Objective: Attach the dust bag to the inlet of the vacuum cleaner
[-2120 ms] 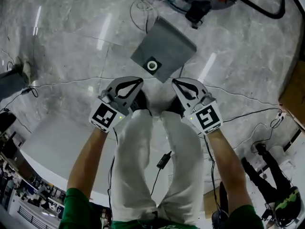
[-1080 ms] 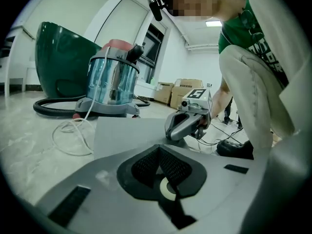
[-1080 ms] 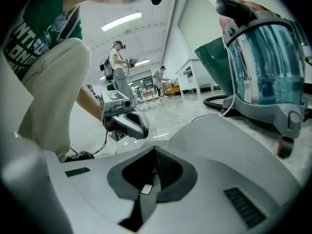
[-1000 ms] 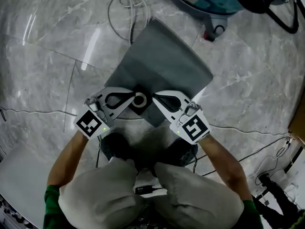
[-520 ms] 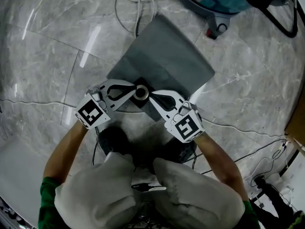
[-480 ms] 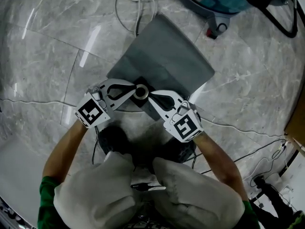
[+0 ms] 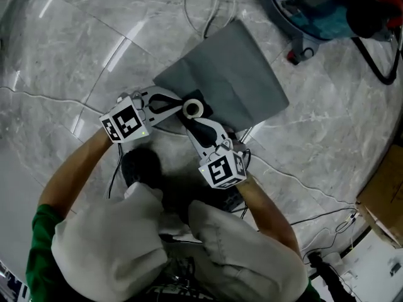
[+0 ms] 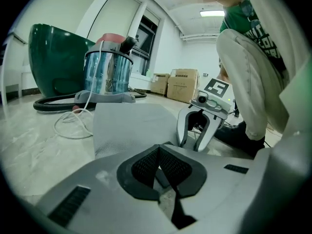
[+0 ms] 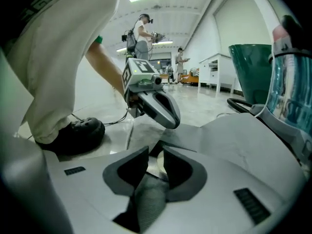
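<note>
While limp, grey fabric dust bag [image 7: 242, 74]: slip risk if lifted.
Left gripper [image 7: 176, 107]: jaws closed.
Right gripper [image 7: 192, 122]: jaws apart astride bag's white ring [image 7: 192, 109].

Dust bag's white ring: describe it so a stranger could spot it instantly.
Find the vacuum cleaner at the head view's top, then the flat grey dust bag lying below it. The ring sits at the bag's near end on a black patch, the only white circle there.
</note>
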The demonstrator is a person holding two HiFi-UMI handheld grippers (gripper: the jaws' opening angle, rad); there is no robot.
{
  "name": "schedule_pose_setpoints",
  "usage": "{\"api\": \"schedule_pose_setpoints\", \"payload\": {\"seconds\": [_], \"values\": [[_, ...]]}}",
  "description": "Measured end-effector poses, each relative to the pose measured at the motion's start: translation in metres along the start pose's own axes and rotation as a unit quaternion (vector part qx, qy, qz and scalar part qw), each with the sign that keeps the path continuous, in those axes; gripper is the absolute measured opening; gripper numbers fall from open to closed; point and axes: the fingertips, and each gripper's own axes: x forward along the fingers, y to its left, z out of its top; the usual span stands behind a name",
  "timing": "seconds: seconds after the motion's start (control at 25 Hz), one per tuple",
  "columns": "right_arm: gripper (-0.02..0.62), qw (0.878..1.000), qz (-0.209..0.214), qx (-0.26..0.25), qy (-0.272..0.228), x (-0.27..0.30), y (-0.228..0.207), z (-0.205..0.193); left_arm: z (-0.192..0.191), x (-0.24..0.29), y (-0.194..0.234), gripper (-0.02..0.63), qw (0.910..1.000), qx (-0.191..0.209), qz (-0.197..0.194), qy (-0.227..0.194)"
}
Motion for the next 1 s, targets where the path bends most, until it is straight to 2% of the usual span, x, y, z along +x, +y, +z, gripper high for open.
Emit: {"api": "schedule_pose_setpoints", "payload": {"seconds": [0.08, 0.32, 0.48, 0.56, 0.76, 1.0], "values": [[0.103, 1.000, 0.001, -0.021, 0.019, 0.005, 0.009, -0.007, -0.003, -0.001, -0.001, 0.003, 1.0000, 0.002, -0.001, 0.004], [0.109, 0.994, -0.017, -0.089, 0.064, 0.017, 0.019, -0.024, -0.010, -0.005, 0.001, 0.003, 0.9999, 0.000, 0.011, 0.010], [0.112, 0.991, -0.019, -0.104, 0.077, 0.019, 0.023, -0.027, -0.013, -0.004, 0.000, 0.003, 0.9999, -0.001, 0.010, 0.014], [0.112, 0.990, -0.039, -0.109, 0.076, 0.017, 0.019, -0.024, -0.015, -0.005, 0.000, 0.003, 0.9998, 0.001, 0.009, 0.017], [0.114, 0.989, -0.113, -0.082, 0.046, -0.002, -0.008, -0.005, -0.006, -0.009, 0.004, 0.003, 0.9997, 0.015, 0.018, 0.011], [0.112, 0.982, -0.187, -0.031, 0.005, -0.038, -0.049, 0.012, 0.028, -0.001, 0.024, 0.003, 0.9981, 0.058, 0.022, -0.004]]}}
